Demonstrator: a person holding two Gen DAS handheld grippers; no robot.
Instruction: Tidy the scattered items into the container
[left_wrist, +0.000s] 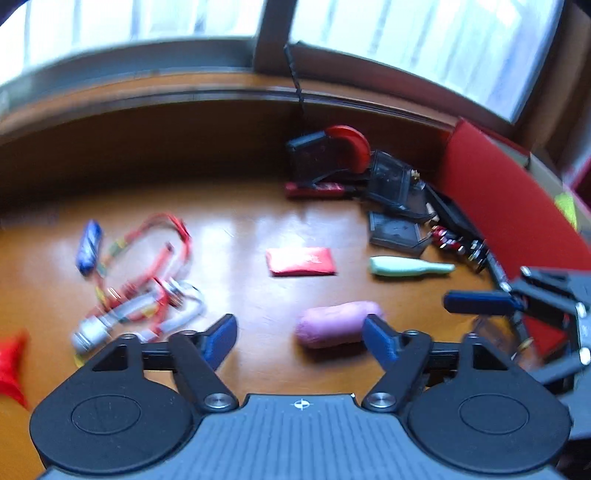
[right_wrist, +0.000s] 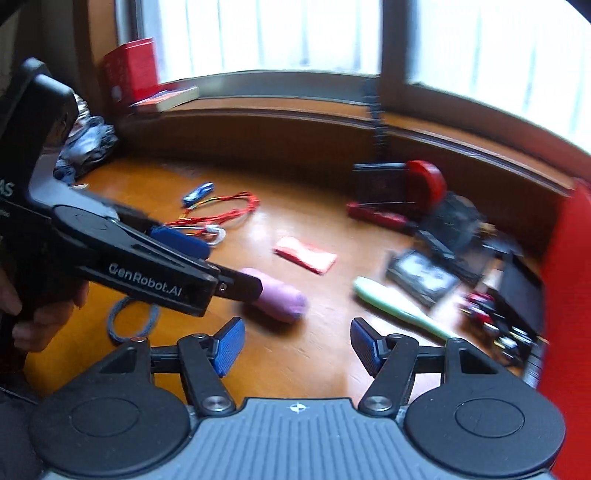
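A purple soft roll (left_wrist: 328, 328) lies on the wooden table (left_wrist: 240, 229), between the fingers of my left gripper (left_wrist: 299, 338). The jaws stand open; the right finger is by the roll's end, the left one well apart. In the right wrist view that left gripper (right_wrist: 229, 267) reaches in from the left, one finger tip at the roll (right_wrist: 284, 299). My right gripper (right_wrist: 297, 345) is open with only bare table between its fingers. A mint-green bottle-shaped item (right_wrist: 391, 306) and a red packet (right_wrist: 306, 254) lie nearby. A red-walled container (left_wrist: 498, 192) stands at the right.
Red wires with batteries and a carabiner (left_wrist: 147, 284) are tangled at the left, beside a blue battery (left_wrist: 88, 247). Dark plastic cases (left_wrist: 395, 184) and a red-and-black device (left_wrist: 332, 155) crowd the back right. A blue hair tie (right_wrist: 129, 321) lies at the left. A hand (right_wrist: 40, 317) holds the left gripper.
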